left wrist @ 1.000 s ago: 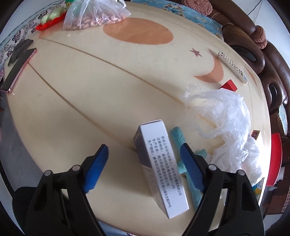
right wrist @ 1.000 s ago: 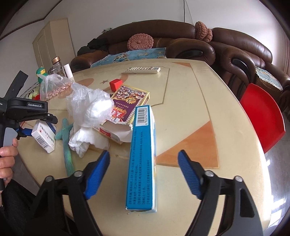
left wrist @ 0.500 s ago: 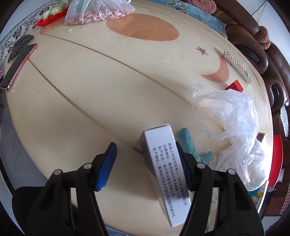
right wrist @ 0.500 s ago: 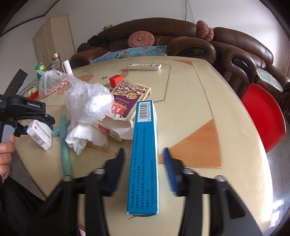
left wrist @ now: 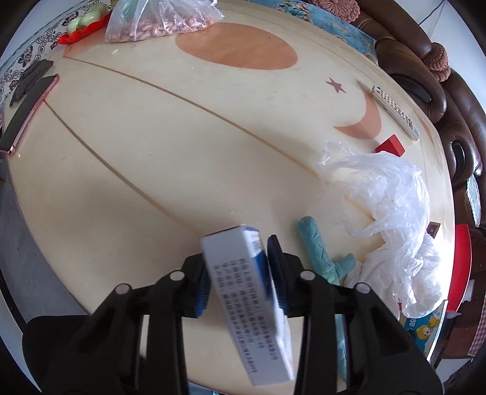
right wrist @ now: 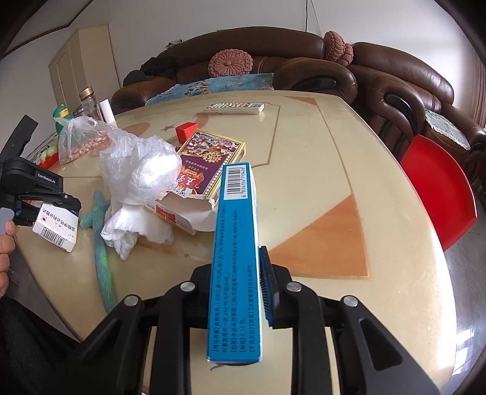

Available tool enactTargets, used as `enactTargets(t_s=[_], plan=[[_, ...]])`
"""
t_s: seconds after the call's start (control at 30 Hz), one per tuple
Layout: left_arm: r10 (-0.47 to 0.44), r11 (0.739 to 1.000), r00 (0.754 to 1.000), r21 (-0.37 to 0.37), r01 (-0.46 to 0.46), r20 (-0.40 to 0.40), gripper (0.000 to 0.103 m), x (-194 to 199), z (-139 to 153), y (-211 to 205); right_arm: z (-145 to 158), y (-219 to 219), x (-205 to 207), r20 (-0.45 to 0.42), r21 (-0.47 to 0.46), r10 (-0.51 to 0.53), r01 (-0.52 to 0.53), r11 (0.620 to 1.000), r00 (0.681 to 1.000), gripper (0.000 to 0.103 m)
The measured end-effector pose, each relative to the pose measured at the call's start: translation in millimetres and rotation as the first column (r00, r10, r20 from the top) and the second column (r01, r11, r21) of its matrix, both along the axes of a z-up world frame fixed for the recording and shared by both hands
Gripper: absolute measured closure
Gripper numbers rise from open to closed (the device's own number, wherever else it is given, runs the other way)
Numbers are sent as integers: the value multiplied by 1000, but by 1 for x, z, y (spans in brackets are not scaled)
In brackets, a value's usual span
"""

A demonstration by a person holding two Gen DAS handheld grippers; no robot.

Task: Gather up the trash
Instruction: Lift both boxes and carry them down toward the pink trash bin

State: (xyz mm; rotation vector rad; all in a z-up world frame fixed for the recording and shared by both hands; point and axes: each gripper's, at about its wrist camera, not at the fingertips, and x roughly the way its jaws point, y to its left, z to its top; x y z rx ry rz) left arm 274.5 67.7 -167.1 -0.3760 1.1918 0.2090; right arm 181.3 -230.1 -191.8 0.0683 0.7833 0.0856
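Observation:
A white medicine box (left wrist: 243, 291) with dark print sits tilted between the blue pads of my left gripper (left wrist: 238, 267). The jaws are closing and both pads press its sides. The right wrist view shows that same white box (right wrist: 56, 226) at the left, under the left gripper (right wrist: 45, 194), near the table edge. My right gripper (right wrist: 235, 273) is closing on a long blue box (right wrist: 237, 231) that stands on its narrow side. Its right pad lies against the box, and the box hides the left pad.
On the cream table (left wrist: 152, 136) lie a crumpled clear plastic bag (right wrist: 139, 170), a teal glove (right wrist: 100, 243), a purple box (right wrist: 209, 161), a small red box (right wrist: 186, 131), a remote (right wrist: 234, 107), a bag of nuts (left wrist: 158, 18) and a phone (left wrist: 27, 112). A red stool (right wrist: 437, 188) and brown sofas stand beyond.
Both grippers' jaws have come in from wide apart onto their boxes. The white box has tipped up between the left pads. Neither hand has shifted.

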Motion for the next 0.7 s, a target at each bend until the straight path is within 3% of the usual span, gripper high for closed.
enactTargets(t_s=[0.43, 0.7], plan=[[-26, 999, 997, 32, 24, 70, 79, -7, 17, 5, 5, 0, -1, 10, 3, -34, 34, 999, 999, 81], [-96, 994, 986, 74, 86, 139, 82, -20, 33, 0, 13, 6, -5, 31, -9, -43, 43, 999, 999, 81]])
